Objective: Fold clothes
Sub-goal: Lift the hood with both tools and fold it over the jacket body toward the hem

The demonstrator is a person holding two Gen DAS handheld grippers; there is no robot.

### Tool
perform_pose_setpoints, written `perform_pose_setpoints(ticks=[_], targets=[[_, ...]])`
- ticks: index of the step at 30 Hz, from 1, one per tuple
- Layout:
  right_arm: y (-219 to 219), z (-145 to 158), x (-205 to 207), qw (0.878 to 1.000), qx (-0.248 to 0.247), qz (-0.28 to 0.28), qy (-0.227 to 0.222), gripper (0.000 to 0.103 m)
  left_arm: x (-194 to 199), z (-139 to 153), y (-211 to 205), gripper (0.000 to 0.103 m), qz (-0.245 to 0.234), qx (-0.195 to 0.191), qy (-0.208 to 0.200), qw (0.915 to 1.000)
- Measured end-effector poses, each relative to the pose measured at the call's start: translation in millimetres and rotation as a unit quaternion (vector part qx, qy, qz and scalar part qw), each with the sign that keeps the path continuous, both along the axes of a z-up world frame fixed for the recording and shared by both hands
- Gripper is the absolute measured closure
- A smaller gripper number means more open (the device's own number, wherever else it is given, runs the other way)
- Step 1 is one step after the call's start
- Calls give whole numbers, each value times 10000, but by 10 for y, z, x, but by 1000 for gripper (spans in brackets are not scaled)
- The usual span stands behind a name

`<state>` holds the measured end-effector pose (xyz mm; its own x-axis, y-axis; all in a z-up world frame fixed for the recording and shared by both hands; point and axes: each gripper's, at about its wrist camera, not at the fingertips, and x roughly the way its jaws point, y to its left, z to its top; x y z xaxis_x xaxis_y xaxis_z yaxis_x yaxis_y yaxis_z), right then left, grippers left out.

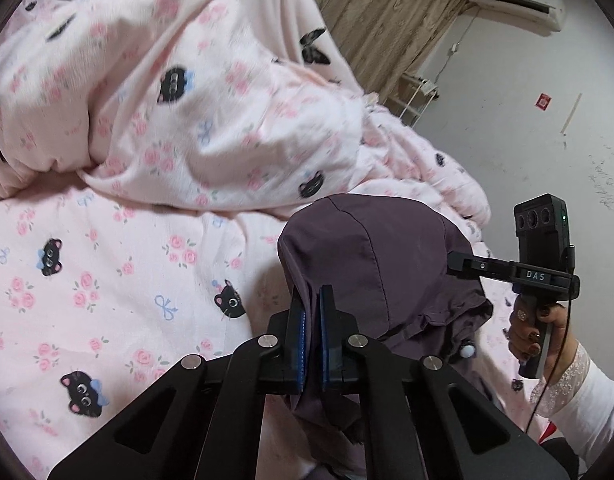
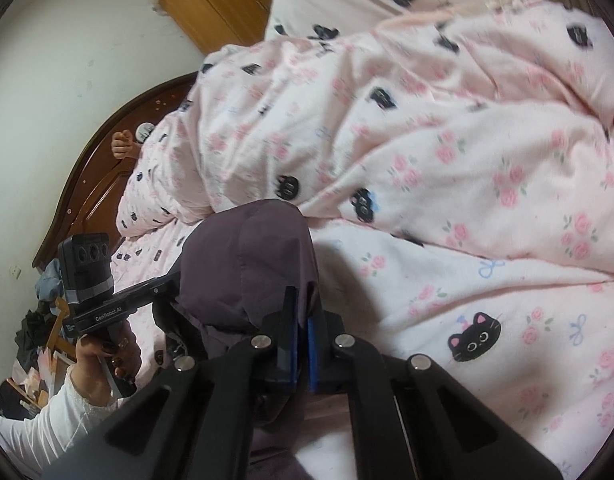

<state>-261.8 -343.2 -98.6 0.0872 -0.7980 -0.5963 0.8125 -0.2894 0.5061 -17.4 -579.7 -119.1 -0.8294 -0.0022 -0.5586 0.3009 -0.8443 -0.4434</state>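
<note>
Left gripper (image 1: 311,320) jaws clamped tight on purple garment (image 1: 371,256), right gripper (image 2: 301,322) same w/ its edge. Fabric's bunched up between both, above pink cat-print bedsheet (image 1: 107,280), crumpled duvet (image 1: 167,100) behind.

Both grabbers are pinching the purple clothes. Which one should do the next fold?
Probably neither alone. The left gripper and the right gripper are both shut on the purple garment, bunched between them above the bed sheet, so both look equally placed.
</note>
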Motion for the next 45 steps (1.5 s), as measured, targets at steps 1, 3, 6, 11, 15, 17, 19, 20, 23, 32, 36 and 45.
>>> perform_pose_setpoints(ticks=[1,3,6,11,15,17,19,20,23,32,36,45], targets=[[23,50,41,10000,-41,18,64,99,30,43,18,99,-12,-19,34,10000],[70,149,128,9997,-109,56,192,99,120,127,57,99,-46,-53,86,9999],[188,295,301,9992,-156,171,326,99,268,243,137,99,-137,-82,95,9998],[472,466,671,9975,-91,405,566,99,562,428,417,99,-389,-323,-1,9987],[731,482,1013,9961,35,600,642,99,863,463,662,99,-518,-373,-74,9979],[848,441,1182,9955,120,670,660,99,986,451,817,99,-586,-507,-189,9968],[955,372,1353,9946,215,735,694,99,1077,406,948,99,-642,-580,-304,9958],[1008,325,1436,9943,266,756,703,99,1117,375,1012,99,-674,-596,-361,9953],[1139,172,1606,9944,362,748,659,99,1217,266,1210,99,-798,-667,-580,9929],[1330,-104,1988,9858,859,820,1188,99,1318,-63,1598,99,-1133,-1027,-1276,9800],[1327,-206,2109,9750,1101,1120,1571,99,1356,-165,1667,99,-1263,-1066,-1498,9748],[1300,-411,2198,9584,1390,1476,2009,99,1657,-72,1702,95,-1489,-959,-1264,9760]])
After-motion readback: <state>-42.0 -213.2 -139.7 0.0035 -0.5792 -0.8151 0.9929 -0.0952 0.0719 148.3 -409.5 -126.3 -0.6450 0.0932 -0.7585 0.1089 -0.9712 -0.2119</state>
